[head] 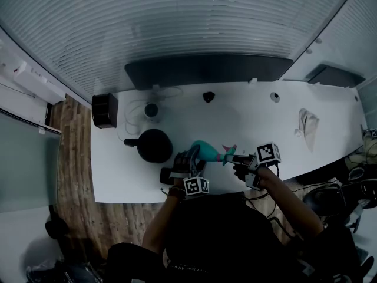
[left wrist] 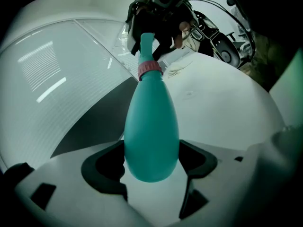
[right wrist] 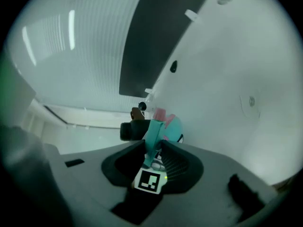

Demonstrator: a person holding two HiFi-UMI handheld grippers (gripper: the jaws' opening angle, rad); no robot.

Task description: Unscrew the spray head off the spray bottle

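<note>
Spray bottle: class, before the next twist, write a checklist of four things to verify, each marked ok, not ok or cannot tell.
1. Left gripper clamped on the bottle at its base: ok.
2. Right gripper closed on the head: ok.
3. Pink collar seated on the bottle's neck: ok.
4. Thread already loosened: cannot tell.
</note>
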